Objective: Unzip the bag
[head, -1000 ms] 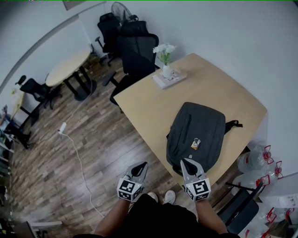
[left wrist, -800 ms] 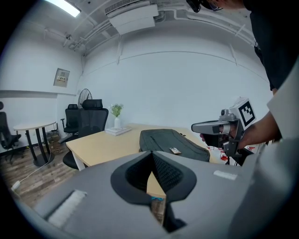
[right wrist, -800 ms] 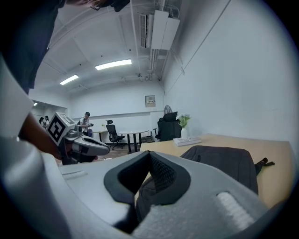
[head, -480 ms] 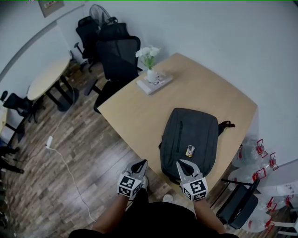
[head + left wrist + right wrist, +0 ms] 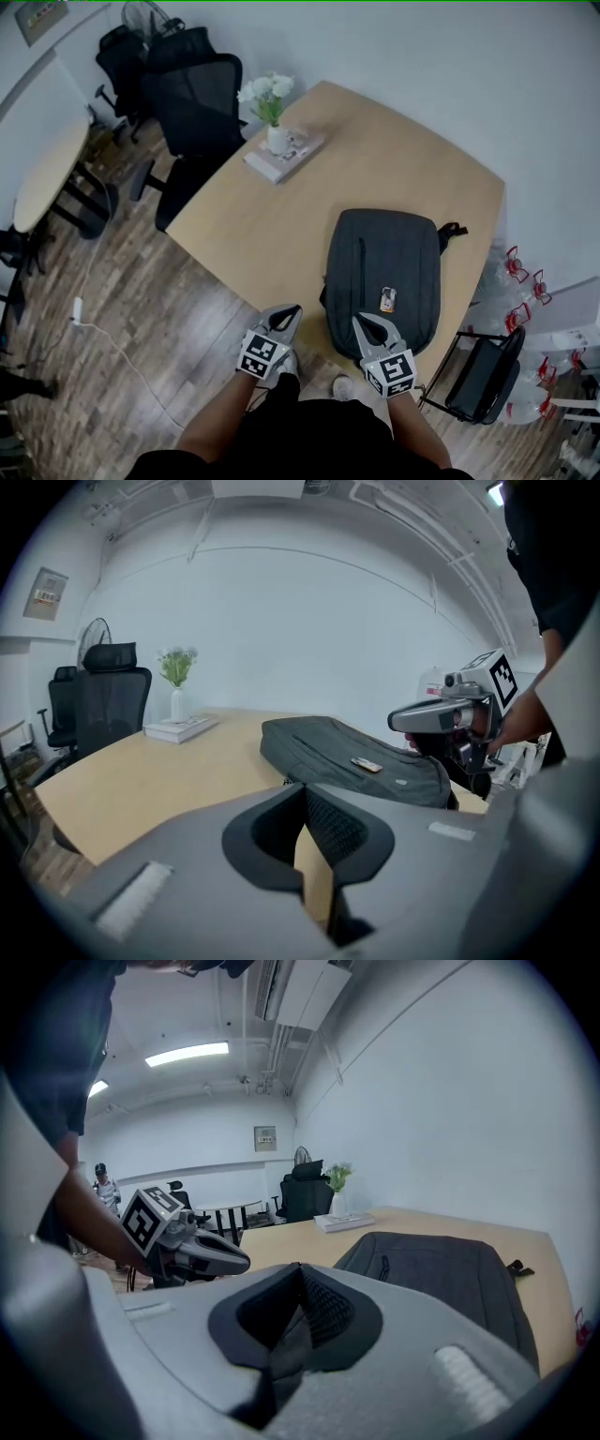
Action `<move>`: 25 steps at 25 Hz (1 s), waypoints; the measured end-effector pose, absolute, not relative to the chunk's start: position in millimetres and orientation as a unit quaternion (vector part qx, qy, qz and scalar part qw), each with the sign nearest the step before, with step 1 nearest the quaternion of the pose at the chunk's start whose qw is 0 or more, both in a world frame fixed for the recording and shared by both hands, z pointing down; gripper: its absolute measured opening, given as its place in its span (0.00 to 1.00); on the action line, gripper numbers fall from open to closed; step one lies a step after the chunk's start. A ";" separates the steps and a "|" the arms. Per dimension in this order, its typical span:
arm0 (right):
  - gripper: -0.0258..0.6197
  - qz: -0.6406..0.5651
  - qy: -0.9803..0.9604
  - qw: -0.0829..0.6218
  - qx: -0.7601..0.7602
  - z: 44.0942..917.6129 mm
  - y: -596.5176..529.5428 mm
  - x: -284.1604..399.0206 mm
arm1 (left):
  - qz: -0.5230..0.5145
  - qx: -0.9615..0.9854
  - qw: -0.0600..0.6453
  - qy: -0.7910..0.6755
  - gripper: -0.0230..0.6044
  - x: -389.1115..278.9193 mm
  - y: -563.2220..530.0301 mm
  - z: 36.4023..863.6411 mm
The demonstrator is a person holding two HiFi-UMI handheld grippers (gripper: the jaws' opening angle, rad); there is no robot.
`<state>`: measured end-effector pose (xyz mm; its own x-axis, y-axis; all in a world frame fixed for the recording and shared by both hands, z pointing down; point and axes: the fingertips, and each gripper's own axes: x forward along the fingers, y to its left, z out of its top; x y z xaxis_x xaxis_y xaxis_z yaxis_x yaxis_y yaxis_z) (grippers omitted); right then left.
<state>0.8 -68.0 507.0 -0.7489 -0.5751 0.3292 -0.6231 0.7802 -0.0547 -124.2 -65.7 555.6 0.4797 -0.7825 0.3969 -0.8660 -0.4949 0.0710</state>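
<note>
**Head view:** A dark grey backpack was seen lying flat on a light wooden table, near the table's front edge and towards its right side. A small tag was fixed to its front panel, and a zipper line ran lengthwise beside it. The left gripper was held over the wooden floor, just off the table's edge and apart from the backpack, with its jaws clenched on nothing. The right gripper was pointed at the backpack's near end, also clenched and empty; contact could not be made out. At the table's far corner a vase of white flowers stood on a book, with a black office chair behind it. Water bottles were grouped on the floor at the right.

**Left gripper view:** The left gripper's jaws were shown pressed together at the tips, nothing between them. Beyond them the backpack lay on the table, and the right gripper was held close over its near end.

**Right gripper view:** The right gripper's jaws were shown closed and empty. The backpack lay ahead and to the right, and the left gripper was seen at the left, clear of it.
</note>
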 end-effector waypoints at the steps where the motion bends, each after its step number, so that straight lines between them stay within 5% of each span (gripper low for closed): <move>1: 0.04 0.084 -0.928 0.153 0.329 509.6 -68.6 -0.3 | 0.164 0.856 0.132 -0.473 0.07 -123.4 -70.0 560.2; 25: 0.04 0.132 -0.908 0.180 0.354 541.0 -89.2 -7.6 | 0.320 0.890 0.114 -0.304 0.13 -87.3 -152.5 630.2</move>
